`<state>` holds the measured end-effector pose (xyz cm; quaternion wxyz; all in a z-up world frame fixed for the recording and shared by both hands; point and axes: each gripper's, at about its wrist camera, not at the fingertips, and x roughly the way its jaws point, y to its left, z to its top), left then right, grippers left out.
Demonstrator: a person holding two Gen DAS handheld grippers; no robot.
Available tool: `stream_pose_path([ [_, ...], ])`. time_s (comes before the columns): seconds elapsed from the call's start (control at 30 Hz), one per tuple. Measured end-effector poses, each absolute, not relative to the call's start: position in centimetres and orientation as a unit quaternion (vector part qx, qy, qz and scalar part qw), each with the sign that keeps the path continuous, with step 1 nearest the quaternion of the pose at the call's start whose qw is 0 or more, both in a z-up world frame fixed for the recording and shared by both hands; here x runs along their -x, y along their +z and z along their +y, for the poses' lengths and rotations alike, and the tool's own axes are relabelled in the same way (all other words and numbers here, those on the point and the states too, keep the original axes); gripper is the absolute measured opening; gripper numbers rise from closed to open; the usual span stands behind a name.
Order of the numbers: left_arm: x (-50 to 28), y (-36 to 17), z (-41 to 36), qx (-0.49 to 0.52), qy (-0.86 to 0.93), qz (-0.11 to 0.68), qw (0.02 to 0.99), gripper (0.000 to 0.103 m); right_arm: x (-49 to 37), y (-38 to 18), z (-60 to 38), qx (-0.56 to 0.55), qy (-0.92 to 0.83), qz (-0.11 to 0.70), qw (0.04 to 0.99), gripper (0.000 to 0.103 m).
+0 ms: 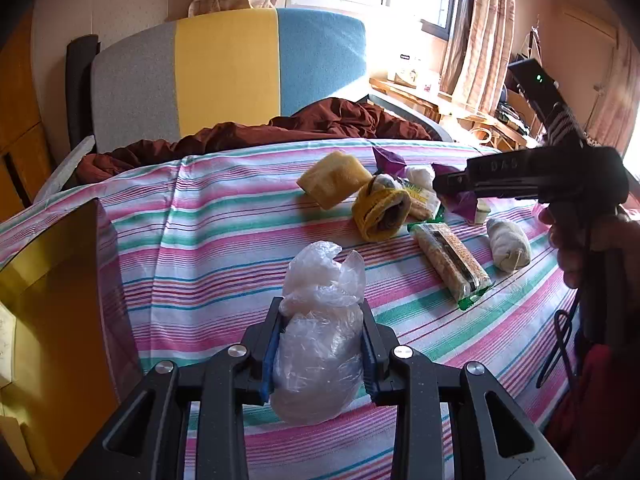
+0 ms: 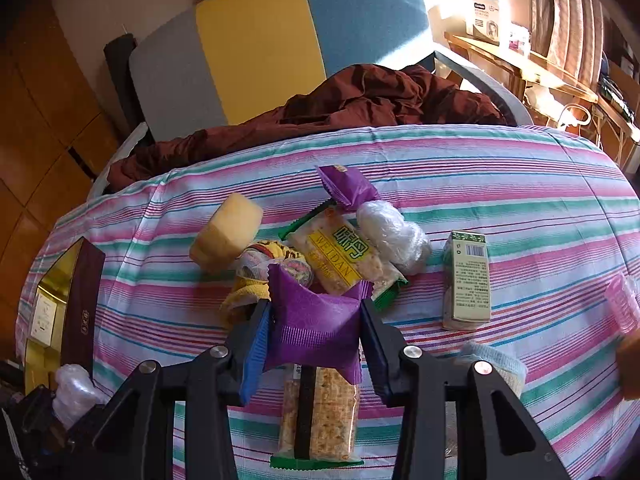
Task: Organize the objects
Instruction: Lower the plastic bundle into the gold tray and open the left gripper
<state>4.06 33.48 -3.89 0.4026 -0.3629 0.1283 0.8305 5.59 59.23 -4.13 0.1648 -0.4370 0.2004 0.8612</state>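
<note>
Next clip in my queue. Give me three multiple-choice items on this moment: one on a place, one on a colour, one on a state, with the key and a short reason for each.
1. Where is the gold-lined open box?
A. at the left edge of the striped sheet
B. on the shelf under the window
C. on top of the brown blanket

2. What colour is the packet between the right hand-held gripper fingers?
A. green
B. purple
C. yellow

3. What is the left hand-held gripper doing?
A. open above the sheet
B. shut on nothing
C. shut on a clear plastic bag bundle

Key: 1 A, the right wrist view shows it at the sheet's left edge; 2 B, the wrapper is purple; 3 C, both pads press the bundle's sides.
</note>
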Motion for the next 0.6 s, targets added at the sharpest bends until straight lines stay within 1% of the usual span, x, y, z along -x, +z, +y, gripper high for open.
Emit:
stream_pose_path([
  [0.3,-2.4,-1.5,27.2,0.370,0.854,0.100,0.352,0.034,-5.9,-4.0,59.2,0.428,0.863,0.197,0.180,0.043],
  [0.47,0.2,-1.1,20.6,0.379,0.878,0.060,0.285,0.034,-6.2,-3.4,59.0,0.415,0.869,0.187,0.195,0.043],
  [0.6,1.8,-1.8,15.3,0.390,0.892,0.042,0.224,0.034,-6.1,-3.3,58.7,0.414,0.870,0.178,0.200,0.043],
])
